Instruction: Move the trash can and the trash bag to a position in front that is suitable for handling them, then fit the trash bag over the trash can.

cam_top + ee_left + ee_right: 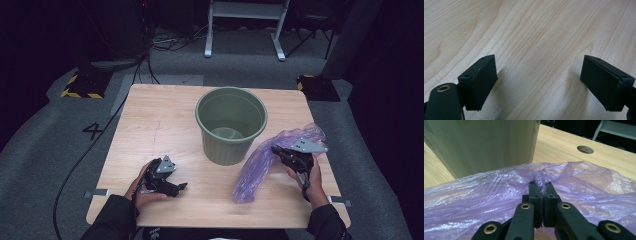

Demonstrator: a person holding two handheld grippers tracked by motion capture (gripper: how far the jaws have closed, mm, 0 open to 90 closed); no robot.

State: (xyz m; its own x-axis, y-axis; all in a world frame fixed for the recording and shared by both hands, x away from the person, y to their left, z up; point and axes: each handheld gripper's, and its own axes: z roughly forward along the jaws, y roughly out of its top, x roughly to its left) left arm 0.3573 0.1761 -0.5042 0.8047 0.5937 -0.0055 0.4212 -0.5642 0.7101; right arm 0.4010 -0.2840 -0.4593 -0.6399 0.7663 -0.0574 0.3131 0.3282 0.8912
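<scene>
Where the wooden table [150, 125] carries them, the green bin [231, 125] stands upright near its middle, and the purple plastic bag [260, 162] lies crumpled just to the bin's right, seemingly touching its wall, though the folds blur that edge. The right gripper [541, 185] has its jaws pinched together on a fold of the bag. The left gripper [539, 82] rests low over bare wood, jaws wide apart, holding nothing.

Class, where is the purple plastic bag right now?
In the high view, the purple plastic bag lies on the table's right side, beside the green bin, pinched by the right claw.
</scene>
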